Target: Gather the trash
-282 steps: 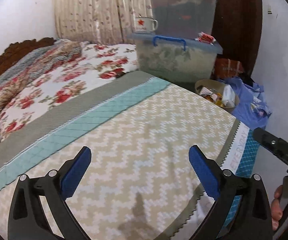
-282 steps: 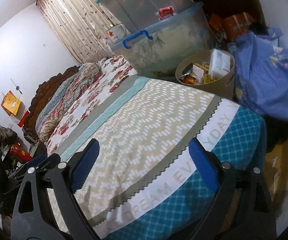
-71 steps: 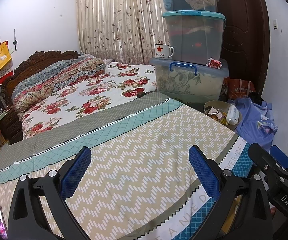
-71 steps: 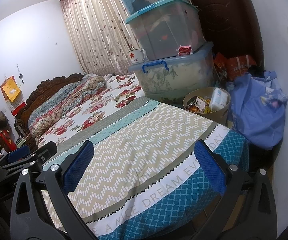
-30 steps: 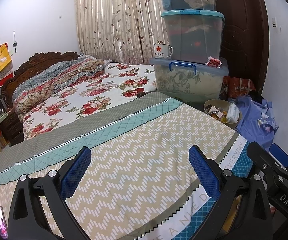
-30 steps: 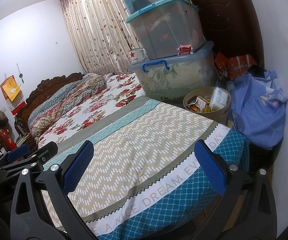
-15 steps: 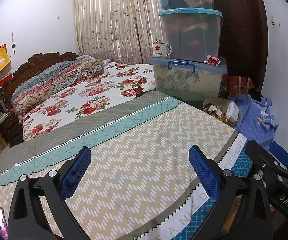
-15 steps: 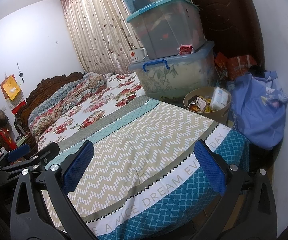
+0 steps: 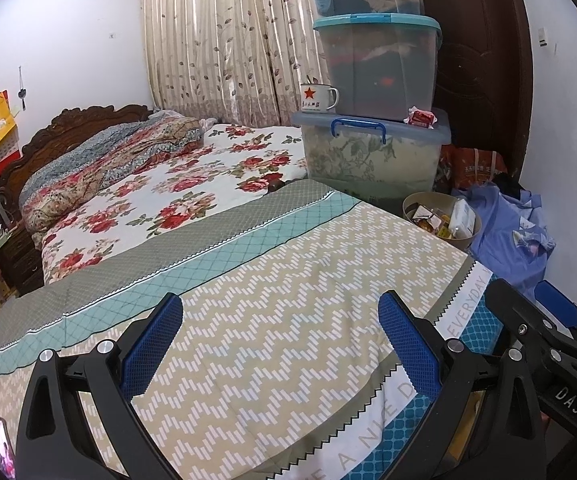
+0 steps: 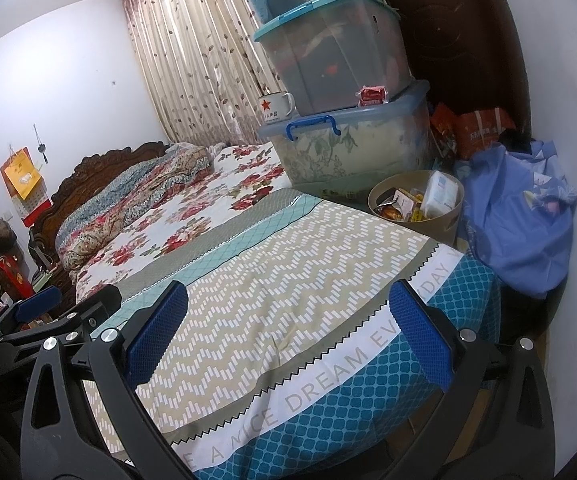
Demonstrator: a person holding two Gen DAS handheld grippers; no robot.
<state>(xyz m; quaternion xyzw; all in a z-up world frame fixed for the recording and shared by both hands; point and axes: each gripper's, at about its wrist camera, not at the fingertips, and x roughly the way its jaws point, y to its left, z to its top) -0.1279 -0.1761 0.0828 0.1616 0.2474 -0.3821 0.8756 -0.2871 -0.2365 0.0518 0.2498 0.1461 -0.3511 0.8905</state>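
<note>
A phone [image 9: 1, 447] lies at seven o'clock on the bed [image 9: 272, 292]. The left gripper [image 9: 280, 344] hangs over the zigzag quilt, jaws wide apart and empty. The right gripper [image 10: 286, 332] does likewise. At two o'clock, beside the bed's corner, the round bin [image 10: 444, 222] holds wrappers [image 10: 398, 202], below stacked storage boxes [image 10: 344, 60].
</note>
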